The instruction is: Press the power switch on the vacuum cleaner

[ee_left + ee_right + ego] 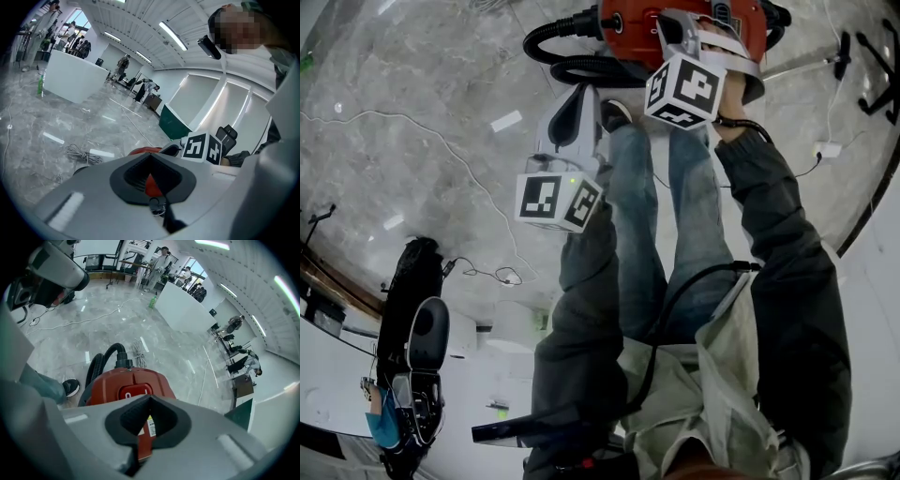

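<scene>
The red vacuum cleaner (pixel 630 30) stands on the marble floor at the top of the head view, with a black hose (pixel 558 58) curling off its left side. In the right gripper view its red body (pixel 110 386) fills the middle, and the red power switch (pixel 135 392) sits just beyond my jaw tips, its lower edge hidden by them. My right gripper (pixel 149 401) is shut and empty, held over the vacuum's top (pixel 675 30); whether it touches the switch I cannot tell. My left gripper (pixel 581 98) hangs shut and empty beside my leg, short of the vacuum (pixel 152 185).
My shoe (pixel 616 114) rests against the hose (pixel 101 364). A coiled cable (pixel 137 352) lies beyond the vacuum. A metal wand (pixel 806 66), a white power strip (pixel 828 148) and chair legs (pixel 872 66) are to the right. A white counter (pixel 183 310) stands farther off, and black equipment (pixel 412 356) to the left.
</scene>
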Motion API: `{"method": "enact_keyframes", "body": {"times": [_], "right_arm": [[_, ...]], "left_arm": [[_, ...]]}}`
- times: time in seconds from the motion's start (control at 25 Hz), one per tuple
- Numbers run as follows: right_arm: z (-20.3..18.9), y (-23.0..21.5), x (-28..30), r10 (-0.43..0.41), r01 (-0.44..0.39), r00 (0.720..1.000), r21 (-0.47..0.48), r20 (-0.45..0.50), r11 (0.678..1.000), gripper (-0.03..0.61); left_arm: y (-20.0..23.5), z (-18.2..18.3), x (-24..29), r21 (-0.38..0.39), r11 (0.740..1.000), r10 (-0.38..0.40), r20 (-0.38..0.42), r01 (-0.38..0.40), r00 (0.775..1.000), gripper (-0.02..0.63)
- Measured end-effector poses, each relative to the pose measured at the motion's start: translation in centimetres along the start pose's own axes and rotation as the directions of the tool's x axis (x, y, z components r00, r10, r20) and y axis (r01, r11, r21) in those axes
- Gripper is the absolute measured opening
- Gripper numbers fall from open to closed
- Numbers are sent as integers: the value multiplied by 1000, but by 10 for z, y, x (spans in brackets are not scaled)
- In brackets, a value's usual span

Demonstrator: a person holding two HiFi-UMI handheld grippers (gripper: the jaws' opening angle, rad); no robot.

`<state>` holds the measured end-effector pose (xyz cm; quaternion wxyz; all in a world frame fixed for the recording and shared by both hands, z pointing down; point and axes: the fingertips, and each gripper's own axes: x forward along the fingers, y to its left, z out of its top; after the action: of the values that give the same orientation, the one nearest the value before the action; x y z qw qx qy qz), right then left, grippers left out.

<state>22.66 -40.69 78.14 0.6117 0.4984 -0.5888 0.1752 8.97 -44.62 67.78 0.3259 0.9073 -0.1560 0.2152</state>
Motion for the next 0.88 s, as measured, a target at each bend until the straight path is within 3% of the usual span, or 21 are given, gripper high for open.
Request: {"method": "enact_keyframes", "body": {"times": [0.2, 0.32, 0.36, 0.44, 0.52, 0.56, 0.64, 0.72, 0.88], "right_arm": [[2, 0, 11, 36, -44, 995, -84, -91, 996, -2], [11, -1, 19, 84, -88, 994, -63, -63, 994, -6], [14, -4, 18, 79, -81, 996, -44, -38, 996, -4], [15, -14, 4, -13, 13, 1000, -14, 28, 1000, -3], [7, -21, -20, -113, 108, 990, 63, 83, 992, -3], [2, -20, -31, -131, 116, 986, 139, 103, 983, -3], [-10, -12, -51, -118, 72, 984, 304, 136, 950, -3], [-15, -1, -72, -102, 10, 974, 411, 203, 912, -3], [-4, 8, -124, -147, -110, 891, 517, 430, 849, -3]], "left_arm": [[0, -3, -2, -7, 1000, -2, -2, 2, 1000, 1], [-2, -8, -5, -10, 1000, -3, -10, 3, 1000, 1], [-3, -8, -7, -10, 1000, -2, -12, 2, 1000, 0], [-5, -4, -12, -10, 1000, -5, -6, 4, 1000, 0], [-3, 2, -20, -12, 1000, -6, 8, 6, 1000, 0], [-1, 6, -24, -14, 1000, -2, 16, 2, 1000, 1], [4, 12, -34, -19, 1000, 16, 26, -16, 1000, 0], [5, 20, -43, -13, 999, 38, 39, -37, 999, 1], [-14, 40, -58, 36, 998, 51, 95, -55, 994, 1]]}}
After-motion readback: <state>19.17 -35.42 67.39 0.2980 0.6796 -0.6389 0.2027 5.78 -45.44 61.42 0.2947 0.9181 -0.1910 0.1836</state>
